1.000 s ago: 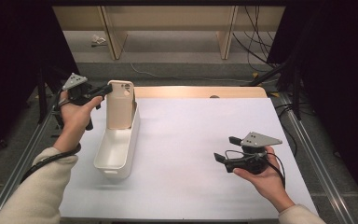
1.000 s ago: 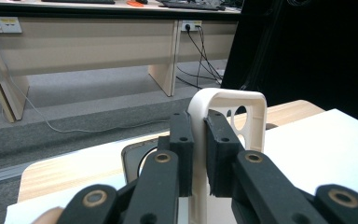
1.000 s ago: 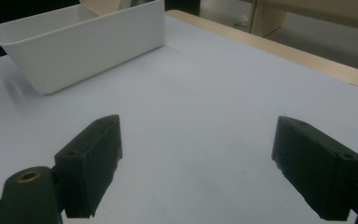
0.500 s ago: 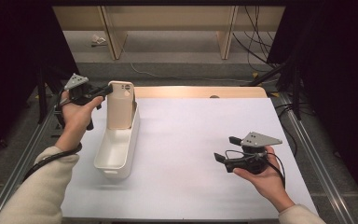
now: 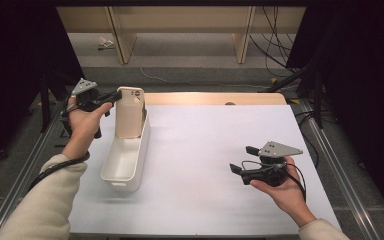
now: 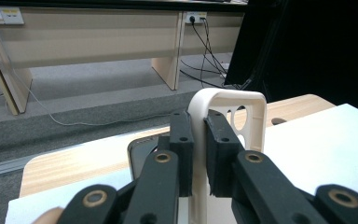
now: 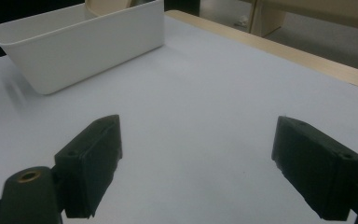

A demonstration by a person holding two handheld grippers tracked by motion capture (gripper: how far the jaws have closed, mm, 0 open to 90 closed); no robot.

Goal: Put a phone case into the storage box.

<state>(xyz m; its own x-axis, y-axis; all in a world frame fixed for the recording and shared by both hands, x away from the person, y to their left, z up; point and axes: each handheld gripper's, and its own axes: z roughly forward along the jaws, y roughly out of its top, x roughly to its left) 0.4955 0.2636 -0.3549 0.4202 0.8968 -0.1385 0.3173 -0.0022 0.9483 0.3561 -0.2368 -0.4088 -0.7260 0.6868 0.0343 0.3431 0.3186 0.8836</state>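
Left gripper (image 6: 198, 154) clamping phone case (image 6: 228, 112) (unbranded), white bin (image 5: 125, 160)

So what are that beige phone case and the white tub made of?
The phone case looks like soft matte rubber or silicone: thin rounded rim, cut-out camera holes, no shine. The white tub seems moulded plastic: smooth, thin even walls, faint sheen. Neither is certain by sight.

Bright overhead light, dark surroundings, soft blur on near jaws
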